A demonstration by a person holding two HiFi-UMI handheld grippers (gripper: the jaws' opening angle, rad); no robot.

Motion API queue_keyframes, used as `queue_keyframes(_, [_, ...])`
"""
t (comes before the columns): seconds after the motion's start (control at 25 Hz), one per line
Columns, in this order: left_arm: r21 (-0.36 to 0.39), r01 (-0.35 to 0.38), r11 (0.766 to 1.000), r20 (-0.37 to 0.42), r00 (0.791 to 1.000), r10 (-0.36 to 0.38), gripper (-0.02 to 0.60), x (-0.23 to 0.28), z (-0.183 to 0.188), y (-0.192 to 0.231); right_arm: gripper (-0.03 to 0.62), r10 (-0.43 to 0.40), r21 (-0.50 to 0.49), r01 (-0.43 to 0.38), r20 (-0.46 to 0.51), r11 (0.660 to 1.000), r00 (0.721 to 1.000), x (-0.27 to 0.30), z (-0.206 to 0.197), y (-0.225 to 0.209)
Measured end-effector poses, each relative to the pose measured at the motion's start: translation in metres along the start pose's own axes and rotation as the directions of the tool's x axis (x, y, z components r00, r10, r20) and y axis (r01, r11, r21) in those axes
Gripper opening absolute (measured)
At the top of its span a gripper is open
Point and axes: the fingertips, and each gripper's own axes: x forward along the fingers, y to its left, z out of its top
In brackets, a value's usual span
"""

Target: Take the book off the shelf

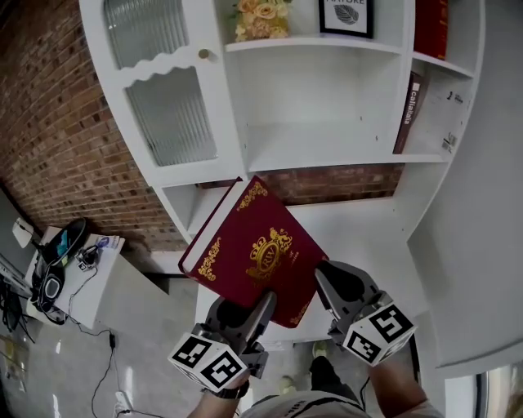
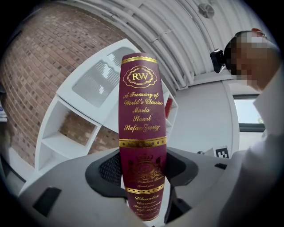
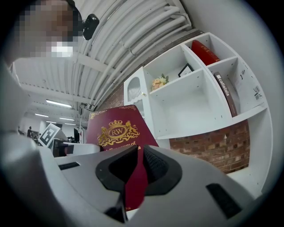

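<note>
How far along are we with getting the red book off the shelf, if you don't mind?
Done: the red book is clear of the white shelf. In hand: the left tongs clamp its spine and the right tongs pinch its cover edge. Left: only setting it down somewhere, I would guess.

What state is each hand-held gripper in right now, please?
Left hand-held gripper: closed on the book, at its spine.
Right hand-held gripper: closed on the book, pinching its cover edge.

Book (image 1: 249,249) near edge hidden by left tongs (image 1: 263,300), right tongs (image 1: 325,277); framed print (image 1: 346,16) cut off at top.
</note>
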Motion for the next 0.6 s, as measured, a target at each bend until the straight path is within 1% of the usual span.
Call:
queue_keyframes(0.36, [0.073, -0.013, 0.997, 0.0, 1.0, 0.013, 0.25, -0.007, 0.009, -0.002, 0.024, -0.02, -0.023, 0.021, 0.013, 1.0, 1.0, 0.004, 0.008, 0.009])
queue_keyframes(0.6, [0.098, -0.005, 0.995, -0.002, 1.0, 0.006, 0.25, -0.01, 0.012, -0.005, 0.018, -0.029, -0.036, 0.029, 0.011, 0.999, 1.0, 0.004, 0.01, 0.014])
